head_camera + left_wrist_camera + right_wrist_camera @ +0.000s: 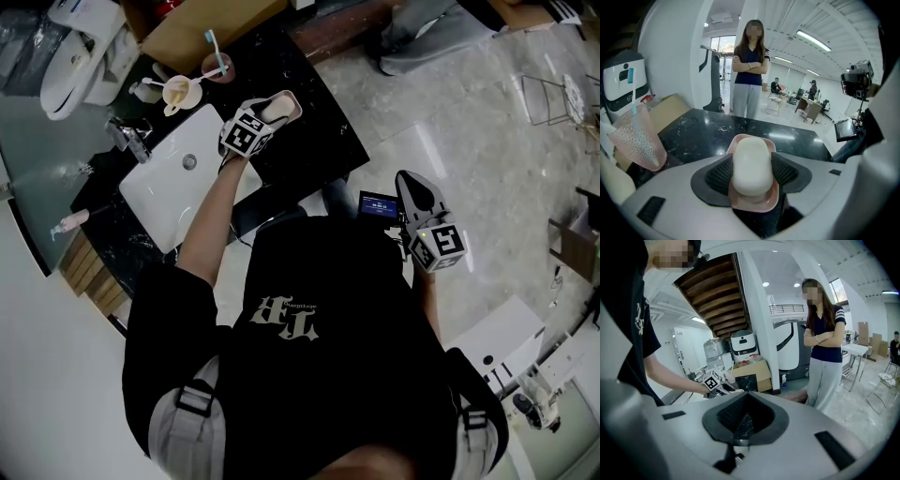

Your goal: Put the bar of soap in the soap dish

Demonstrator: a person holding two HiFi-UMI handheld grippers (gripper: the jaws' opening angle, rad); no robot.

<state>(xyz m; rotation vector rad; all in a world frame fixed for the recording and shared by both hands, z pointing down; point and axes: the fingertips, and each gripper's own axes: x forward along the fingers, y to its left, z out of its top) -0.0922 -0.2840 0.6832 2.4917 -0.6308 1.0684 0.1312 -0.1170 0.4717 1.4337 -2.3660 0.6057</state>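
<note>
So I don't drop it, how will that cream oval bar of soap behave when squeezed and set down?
Likely slippery: the cream oval bar of soap looks smooth and rounded, so it could squirt from the ribbed pads of the left claw. Probably stiff: it shows no dent between them.

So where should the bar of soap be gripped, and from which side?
Grip it across its two long sides at mid-length, coming in over its near end. The bar of soap is a rounded oblong, narrowest across those sides, and it stands above the soap dish rim. The left gripper holds it that way.
</note>
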